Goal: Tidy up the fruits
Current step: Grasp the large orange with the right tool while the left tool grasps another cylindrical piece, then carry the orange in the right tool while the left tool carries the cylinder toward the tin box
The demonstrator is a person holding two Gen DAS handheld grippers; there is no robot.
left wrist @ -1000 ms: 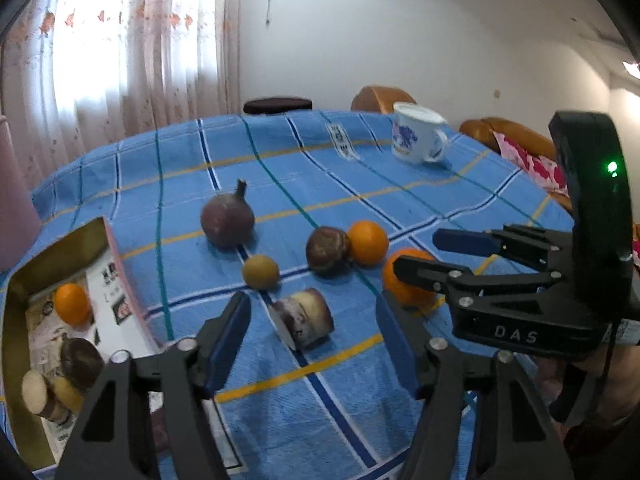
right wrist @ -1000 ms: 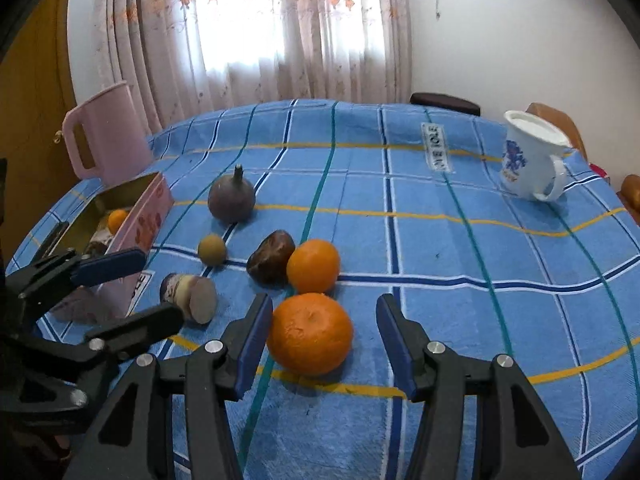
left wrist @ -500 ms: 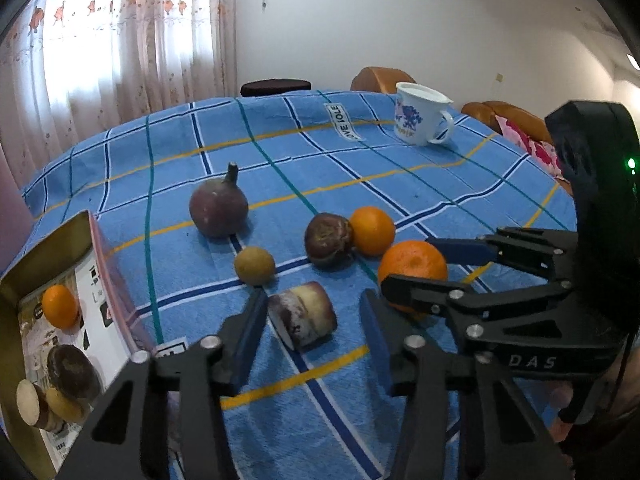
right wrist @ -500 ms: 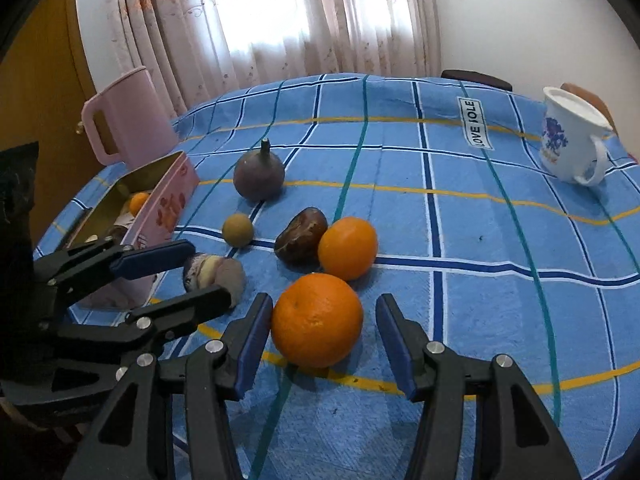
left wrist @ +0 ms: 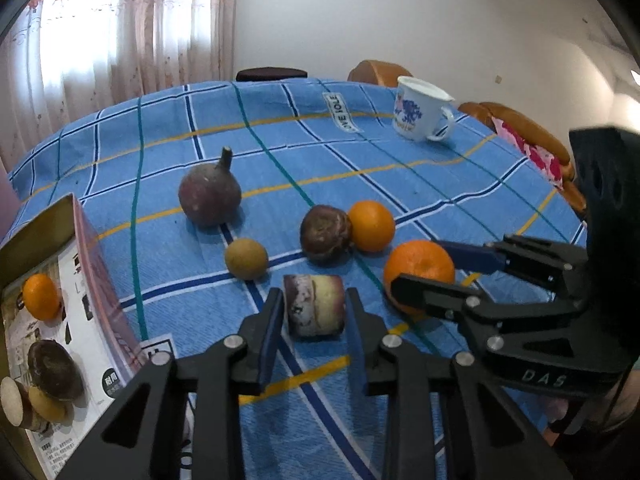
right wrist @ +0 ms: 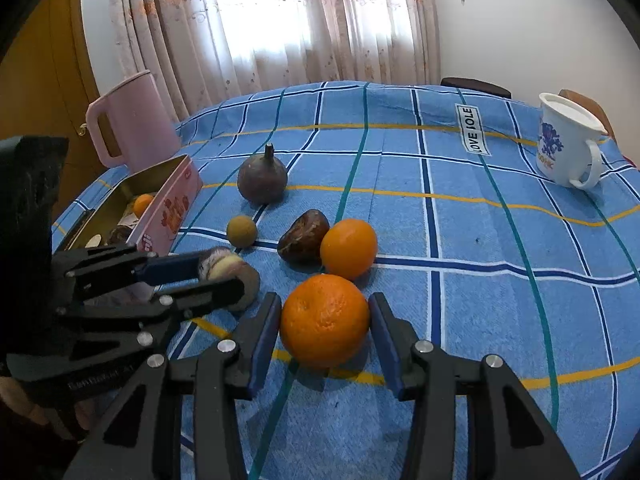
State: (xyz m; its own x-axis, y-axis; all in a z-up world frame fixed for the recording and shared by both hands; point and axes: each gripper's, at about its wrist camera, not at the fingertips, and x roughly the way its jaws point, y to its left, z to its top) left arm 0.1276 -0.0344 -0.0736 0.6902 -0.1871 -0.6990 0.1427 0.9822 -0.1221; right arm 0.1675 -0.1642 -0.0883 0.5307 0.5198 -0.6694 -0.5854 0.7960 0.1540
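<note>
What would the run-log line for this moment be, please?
left gripper: open around cut fruit piece | right gripper: open around orange | box: partly filled

Bare blue tablecloth (right wrist: 500,312) toward the white mug (right wrist: 568,144); leftward, clustered fruit (right wrist: 304,236) and tin box (right wrist: 168,204) blocking.

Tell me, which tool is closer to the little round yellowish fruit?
Left. The left tool straddles the cut piece, right beside the yellowish fruit. The right tool sits farther away, around the big orange.
</note>
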